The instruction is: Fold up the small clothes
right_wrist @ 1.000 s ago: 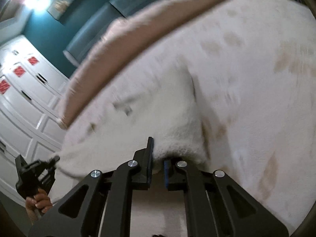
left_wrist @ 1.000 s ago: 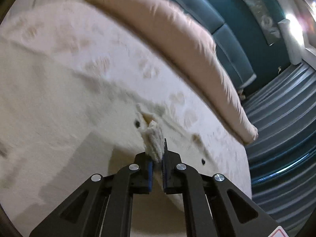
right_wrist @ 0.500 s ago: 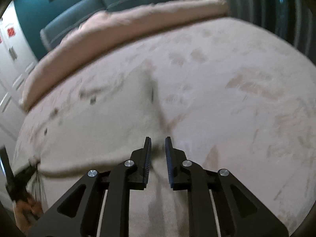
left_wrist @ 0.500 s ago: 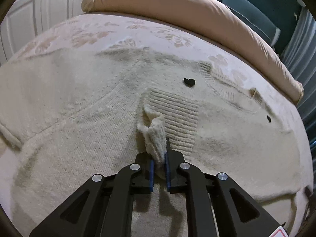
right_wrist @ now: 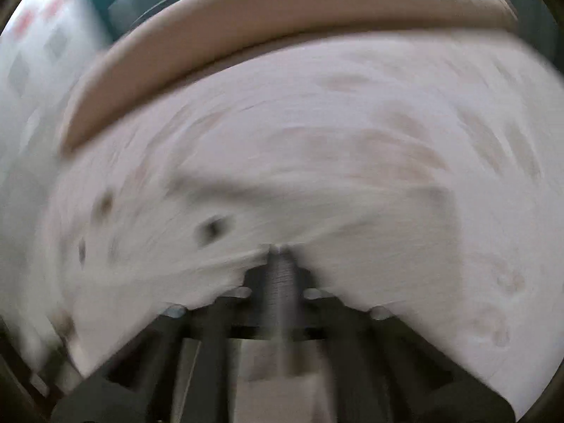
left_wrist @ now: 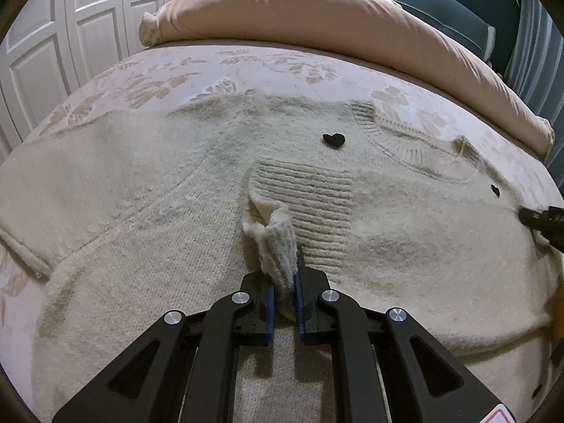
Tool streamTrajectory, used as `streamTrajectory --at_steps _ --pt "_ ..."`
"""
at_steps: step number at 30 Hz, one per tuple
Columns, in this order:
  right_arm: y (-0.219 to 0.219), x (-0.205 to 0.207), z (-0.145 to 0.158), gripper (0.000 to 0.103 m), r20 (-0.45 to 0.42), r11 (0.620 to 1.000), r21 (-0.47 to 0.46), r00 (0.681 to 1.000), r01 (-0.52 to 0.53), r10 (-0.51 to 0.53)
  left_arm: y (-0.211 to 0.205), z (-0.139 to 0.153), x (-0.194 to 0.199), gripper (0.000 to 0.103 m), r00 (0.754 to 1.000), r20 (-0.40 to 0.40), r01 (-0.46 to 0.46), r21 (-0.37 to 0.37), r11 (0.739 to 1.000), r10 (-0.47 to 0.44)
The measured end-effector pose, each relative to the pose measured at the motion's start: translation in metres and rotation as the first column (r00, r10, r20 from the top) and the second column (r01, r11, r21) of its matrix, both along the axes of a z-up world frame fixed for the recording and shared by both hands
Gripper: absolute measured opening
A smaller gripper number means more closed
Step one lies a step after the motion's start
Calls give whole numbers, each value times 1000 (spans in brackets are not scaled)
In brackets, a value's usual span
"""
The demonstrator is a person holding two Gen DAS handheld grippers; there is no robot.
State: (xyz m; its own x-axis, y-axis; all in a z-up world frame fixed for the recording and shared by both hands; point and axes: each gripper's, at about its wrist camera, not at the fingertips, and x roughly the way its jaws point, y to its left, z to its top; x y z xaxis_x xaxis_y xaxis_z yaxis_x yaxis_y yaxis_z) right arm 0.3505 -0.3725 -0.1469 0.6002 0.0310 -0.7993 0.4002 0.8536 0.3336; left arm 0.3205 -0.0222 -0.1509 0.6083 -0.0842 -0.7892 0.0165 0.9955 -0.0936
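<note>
Sweater: cream knit sweater (left_wrist: 148, 211) lies spread on the bed (left_wrist: 246, 60), the body reaching out ahead of the left fingers and to both sides; a ribbed cuff (left_wrist: 303, 208) rests folded onto the chest just beyond the fingertips.
Change: a second ago the sweater hung tilted and blurred in the left view; now it lies flat and sharp, black heart (left_wrist: 333, 139) showing beyond the cuff.
Left gripper (left_wrist: 283, 283): fingers pinch a bunched tuft of the cuff, knit standing up between the blue pads.
Right gripper (right_wrist: 280, 264): view is heavily smeared. Fingers stood apart half a second ago; now they are pressed together. Knit lies close around the tips, but whether any is caught between them I cannot tell.
Right tip in left view: dark tip at the far right edge, at the sweater's side.
Surroundings: pink bolster (left_wrist: 352, 24) beyond the sweater, white panelled doors (left_wrist: 70, 35) off left.
Meaning: judged, the sleeve is laid in; releasing the cuff looks next, then the opposite side.
</note>
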Motion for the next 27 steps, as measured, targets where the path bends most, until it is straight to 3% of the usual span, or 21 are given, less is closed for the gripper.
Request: streamTrajectory --at_steps 2,3,5,8,11,13,16,20,24,26,27 --pt "-33 -20 6 0 -20 983 -17 983 184 -184 -1 0 -1 10 1000 7 -1 7 1000 1" --pt "-41 -32 13 3 17 981 43 981 191 -192 -1 0 -1 10 1000 9 -2 8 1000 2" --pt "-33 -48 24 6 47 988 49 987 148 -151 -1 0 -2 10 1000 11 -2 9 1000 2" --pt "2 -81 28 17 65 999 -37 998 14 -12 -1 0 -2 10 1000 11 -2 10 1000 2" --pt "0 -103 -2 19 -34 995 -85 998 47 -50 -2 1 -3 10 1000 12 -1 22 1000 1" --pt "-6 -126 8 23 5 994 -27 994 106 -106 -4 2 -3 10 1000 13 -2 36 999 1" --pt "11 -144 35 24 68 994 -54 994 92 -88 -7 2 -4 10 1000 16 -2 58 998 2" --pt "20 -144 18 27 -34 985 -166 998 45 -52 -10 4 -3 10 1000 17 -3 76 997 2" --pt "4 -159 23 66 15 984 -88 988 156 -156 3 8 -2 19 1000 4 -23 -24 999 23" --pt "-1 -154 17 66 1 986 -70 988 153 -153 10 9 1 22 999 -17 -40 -81 996 39" --pt "-2 -148 12 54 -18 989 -56 991 135 -136 11 9 5 22 998 -37 -49 -108 993 45"
